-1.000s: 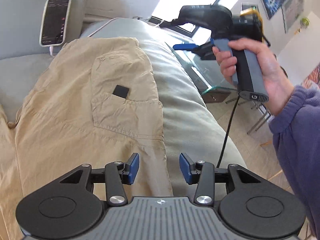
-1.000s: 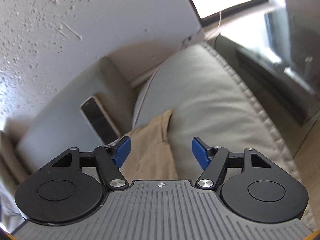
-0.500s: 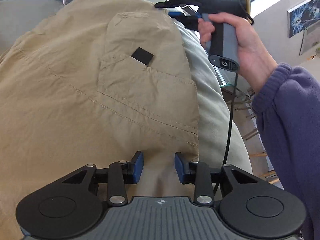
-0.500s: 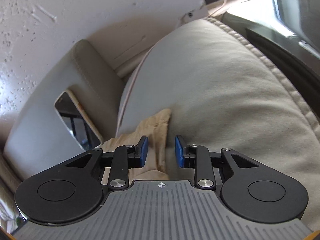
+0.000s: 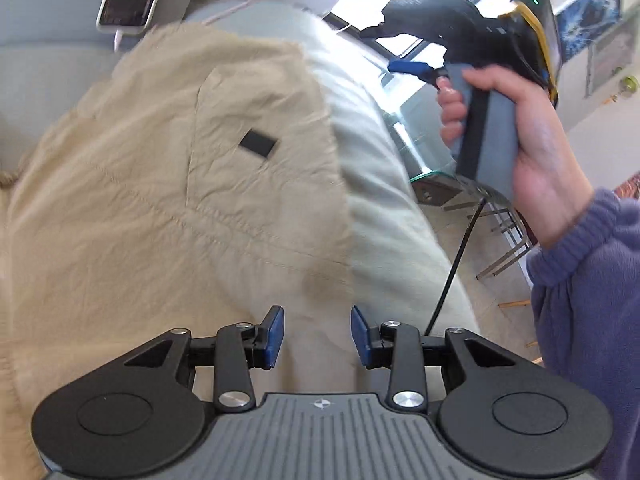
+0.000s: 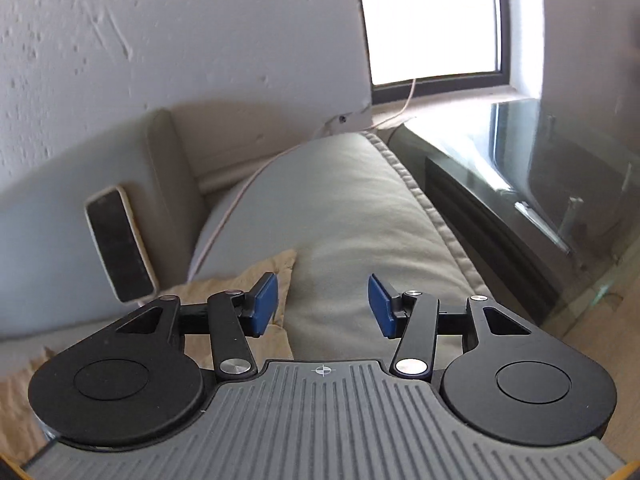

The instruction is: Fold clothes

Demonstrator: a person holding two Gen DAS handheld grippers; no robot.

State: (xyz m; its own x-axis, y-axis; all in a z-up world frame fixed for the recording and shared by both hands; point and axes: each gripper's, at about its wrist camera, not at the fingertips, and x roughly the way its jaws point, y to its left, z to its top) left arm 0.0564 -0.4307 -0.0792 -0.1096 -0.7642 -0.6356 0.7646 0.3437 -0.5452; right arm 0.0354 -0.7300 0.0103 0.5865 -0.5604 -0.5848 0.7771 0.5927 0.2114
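Observation:
Tan trousers (image 5: 160,200) lie spread over a grey sofa cushion (image 5: 384,200), with a back pocket and a small black tag (image 5: 258,144) facing up. My left gripper (image 5: 317,334) hovers over their near right edge. Its jaws are opening, the cloth lies below the gap and the pads do not press on it. A hand (image 5: 536,148) in a purple sleeve holds the other gripper above the far right side. In the right wrist view my right gripper (image 6: 322,306) is opening above the cushion (image 6: 352,208). The trousers' corner (image 6: 272,268) lies by its left finger and nothing sits between the pads.
A phone (image 6: 120,244) leans against the sofa back, its pale cable running over the cushion toward the window. A glass table (image 6: 520,168) stands close along the sofa's right side. A black cable (image 5: 456,264) hangs from the right gripper's handle.
The right jaws were nearly shut beside the trousers' corner half a second ago and have spread wide again, with the gripper drawn back. The left gripper pushed in over the trousers, then pulled back.

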